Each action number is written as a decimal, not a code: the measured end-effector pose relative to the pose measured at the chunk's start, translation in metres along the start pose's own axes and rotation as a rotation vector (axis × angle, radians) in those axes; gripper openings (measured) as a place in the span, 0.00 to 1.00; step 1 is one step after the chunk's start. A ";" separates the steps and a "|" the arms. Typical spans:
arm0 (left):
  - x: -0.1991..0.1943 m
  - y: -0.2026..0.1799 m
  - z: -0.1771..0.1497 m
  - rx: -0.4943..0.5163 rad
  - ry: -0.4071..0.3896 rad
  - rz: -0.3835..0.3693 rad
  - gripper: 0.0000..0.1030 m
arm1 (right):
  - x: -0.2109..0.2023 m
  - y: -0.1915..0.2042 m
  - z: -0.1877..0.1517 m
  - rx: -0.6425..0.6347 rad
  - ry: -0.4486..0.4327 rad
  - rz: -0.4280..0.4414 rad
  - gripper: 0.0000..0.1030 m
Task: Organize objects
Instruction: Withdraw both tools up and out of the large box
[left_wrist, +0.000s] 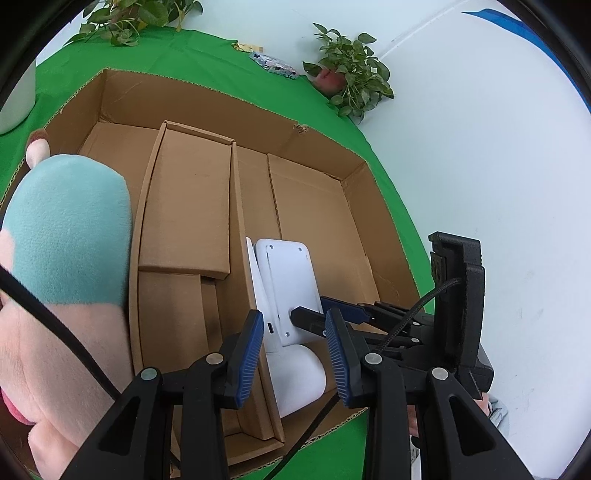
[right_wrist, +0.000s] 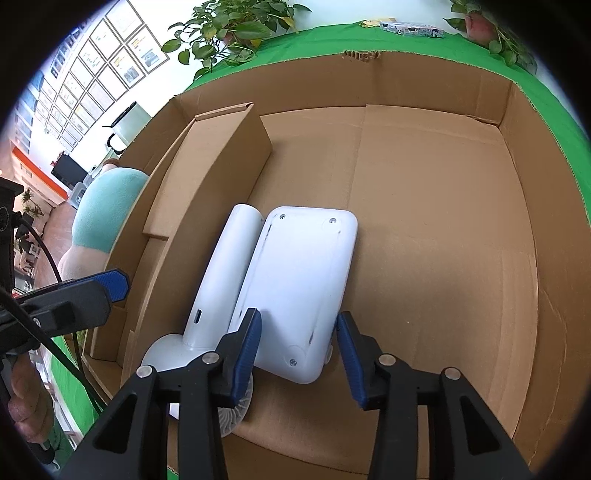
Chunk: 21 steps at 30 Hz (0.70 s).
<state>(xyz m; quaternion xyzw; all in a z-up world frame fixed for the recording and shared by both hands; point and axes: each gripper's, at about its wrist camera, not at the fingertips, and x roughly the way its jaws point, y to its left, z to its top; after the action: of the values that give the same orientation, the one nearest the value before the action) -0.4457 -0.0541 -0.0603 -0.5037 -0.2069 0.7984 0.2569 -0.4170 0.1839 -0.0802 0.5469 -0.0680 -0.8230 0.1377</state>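
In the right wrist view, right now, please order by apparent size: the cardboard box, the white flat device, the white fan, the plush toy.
1. cardboard box
2. white flat device
3. white fan and plush toy: look alike, both partly hidden, and the toy lies farther away, so I leave them unranked.

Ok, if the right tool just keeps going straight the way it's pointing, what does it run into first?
Most likely the flat white device: the right tool already straddles its near end, inside the cardboard box. Depth is hard to judge.

So I've got this white folding fan (right_wrist: 295, 288) lying flat in the cardboard box (right_wrist: 443, 206), screwed back panel facing up, round head toward me. It's snug beside the cardboard insert (right_wrist: 214, 166), and a plush toy (left_wrist: 66, 236) sits beyond that.
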 end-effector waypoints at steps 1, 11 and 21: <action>-0.001 -0.002 -0.001 0.006 0.000 0.005 0.31 | 0.000 0.000 -0.001 0.002 -0.001 0.000 0.41; -0.004 -0.005 -0.009 0.007 -0.008 0.033 0.31 | -0.029 0.026 -0.025 -0.062 -0.032 0.012 0.52; -0.012 -0.003 -0.019 0.001 -0.018 0.047 0.31 | -0.020 0.050 -0.039 -0.071 0.049 0.157 0.52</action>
<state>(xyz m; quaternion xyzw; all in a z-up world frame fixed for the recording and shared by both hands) -0.4238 -0.0580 -0.0583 -0.5009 -0.1968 0.8090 0.2364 -0.3658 0.1437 -0.0647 0.5547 -0.0780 -0.7979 0.2228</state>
